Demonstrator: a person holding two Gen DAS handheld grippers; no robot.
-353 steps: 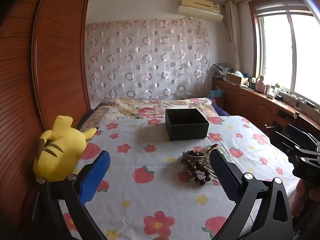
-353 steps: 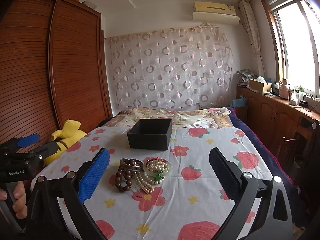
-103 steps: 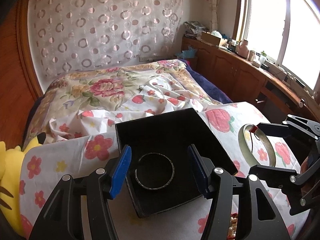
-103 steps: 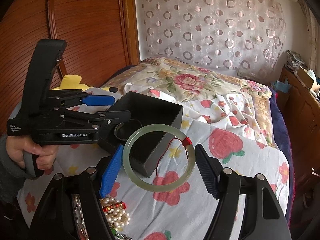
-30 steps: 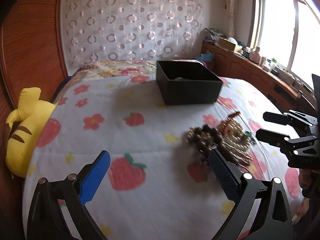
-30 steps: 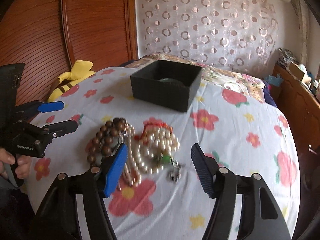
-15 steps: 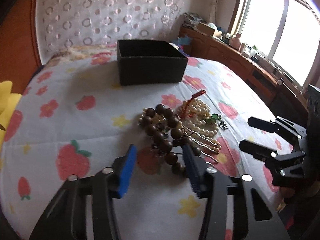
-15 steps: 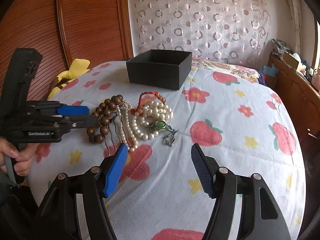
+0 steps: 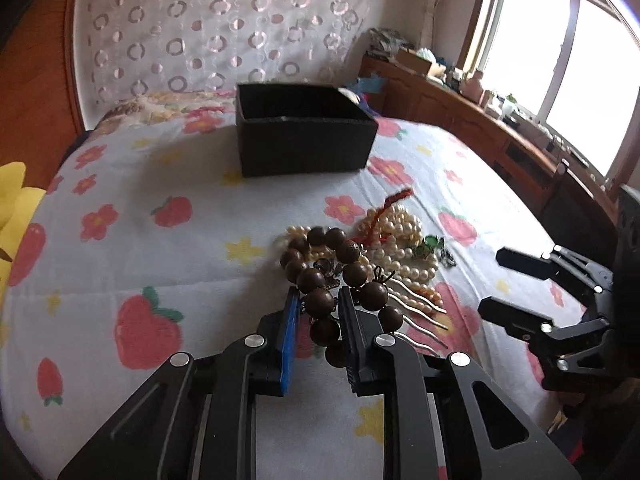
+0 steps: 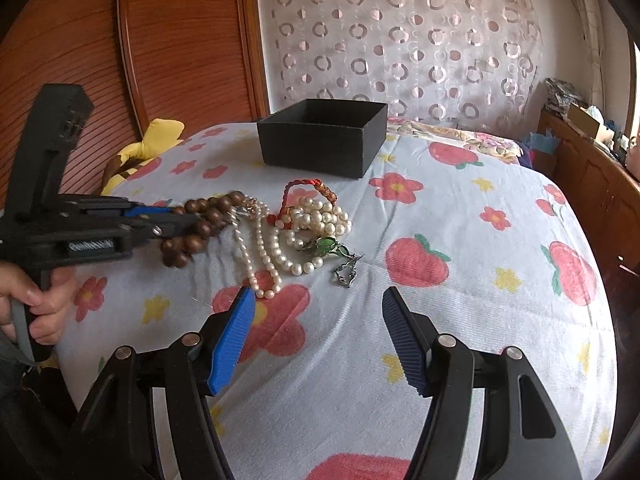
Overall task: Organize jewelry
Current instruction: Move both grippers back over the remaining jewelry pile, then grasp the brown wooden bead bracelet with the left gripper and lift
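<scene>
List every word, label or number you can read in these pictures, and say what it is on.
None can be read.
Left gripper, side of its body: a pale printed patch, too blurred to read.
Black box, beads and bedspread: no text shows.

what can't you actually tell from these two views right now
- Inside of the black box: in both views its near walls hide the floor.
- Wooden bead bracelet: in the right wrist view the left gripper covers part of it.
- Small silver piece beside the pearl strands: too small to identify.
</scene>
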